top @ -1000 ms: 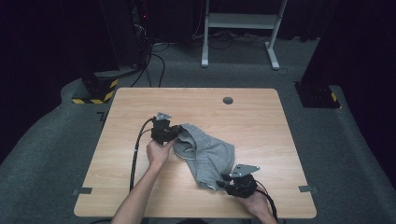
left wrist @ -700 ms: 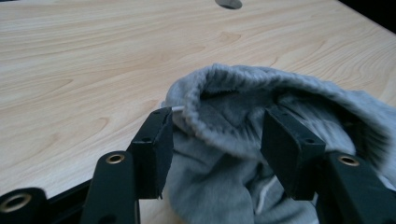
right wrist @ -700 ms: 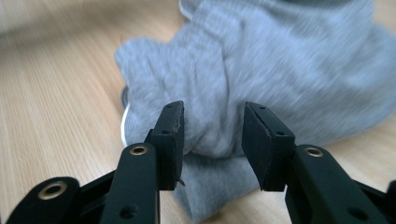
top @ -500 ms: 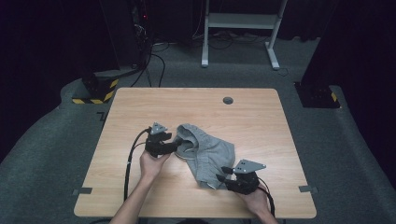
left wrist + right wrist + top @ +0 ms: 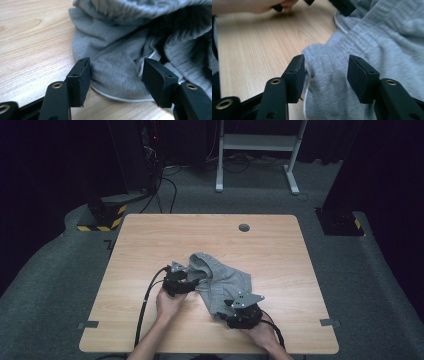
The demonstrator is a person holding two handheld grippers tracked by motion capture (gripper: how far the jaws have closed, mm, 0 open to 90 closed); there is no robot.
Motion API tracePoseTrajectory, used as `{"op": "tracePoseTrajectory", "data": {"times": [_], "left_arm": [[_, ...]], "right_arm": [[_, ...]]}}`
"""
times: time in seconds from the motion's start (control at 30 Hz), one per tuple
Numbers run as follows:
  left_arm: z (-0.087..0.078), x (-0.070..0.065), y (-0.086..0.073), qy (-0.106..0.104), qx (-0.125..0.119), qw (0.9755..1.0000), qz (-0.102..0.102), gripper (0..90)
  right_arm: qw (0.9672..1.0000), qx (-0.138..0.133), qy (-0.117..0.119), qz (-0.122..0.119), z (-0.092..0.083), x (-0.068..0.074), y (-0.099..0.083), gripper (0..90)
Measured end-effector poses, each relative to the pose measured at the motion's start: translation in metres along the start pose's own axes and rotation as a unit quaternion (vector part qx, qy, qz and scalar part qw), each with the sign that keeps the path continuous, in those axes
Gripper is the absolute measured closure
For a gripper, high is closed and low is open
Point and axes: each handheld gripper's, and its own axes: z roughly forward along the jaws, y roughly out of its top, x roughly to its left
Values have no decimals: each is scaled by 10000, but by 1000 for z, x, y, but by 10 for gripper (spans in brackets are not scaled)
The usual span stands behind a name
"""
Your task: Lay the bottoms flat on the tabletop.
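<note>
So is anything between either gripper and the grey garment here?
Nothing visible. The left gripper has its jaws open around a fold at the edge of the grey garment, and the right gripper is open over another part of the cloth. Bare table lies around it.

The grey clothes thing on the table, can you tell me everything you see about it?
The grey garment is soft knit cloth, like sweatshirt fabric, with a thin white edge line and a ribbed band. It lies crumpled and folded on the wooden table, near the person's side. The left gripper sits at its left edge, the right gripper at its near corner. Both have open jaws with cloth between them, not yet pinched.
</note>
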Motion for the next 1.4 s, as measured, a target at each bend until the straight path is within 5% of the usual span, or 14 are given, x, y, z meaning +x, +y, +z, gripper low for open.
{"op": "tracePoseTrajectory", "data": {"times": [0.1,0.27,0.47,0.63,0.8,0.93,1.03,1.17,1.2,1.27,1.3,1.4], "left_arm": [[2,1,-3,-12,-27,10000,-85,393],[6,2,-6,14,-13,10000,-33,359],[7,2,-10,13,-186,9998,-41,339],[7,1,-10,60,-182,9998,-17,339],[7,1,-10,63,-175,9998,-8,339],[7,0,-10,61,-178,9998,-24,340],[7,1,-10,64,-175,9998,-10,341],[7,1,-10,63,-175,9998,-14,341],[7,1,-10,63,-175,9998,-14,341],[7,1,-10,64,-175,9998,-11,341],[7,1,-10,66,-176,9998,-12,341],[7,1,-10,75,-174,9998,-10,341]], "right_arm": [[10000,78,-16,-15,5,1,-2,492],[9993,281,239,20,11,-4,-3,737],[9989,253,365,125,6,-9,-1,811],[9993,-192,203,233,-14,-17,6,812],[9978,-505,-223,374,-36,-40,11,810],[9929,-708,-567,774,-53,-73,8,811],[9902,-768,-750,891,-59,-85,8,811],[9814,-693,-1320,1208,-67,-118,3,811],[9814,-693,-1320,1208,-67,-118,3,811],[9759,-646,-1533,1415,-68,-133,-2,810],[9705,-543,-1795,1514,-68,-145,-7,806],[9665,-294,-2053,1511,-64,-154,-11,803]]}}
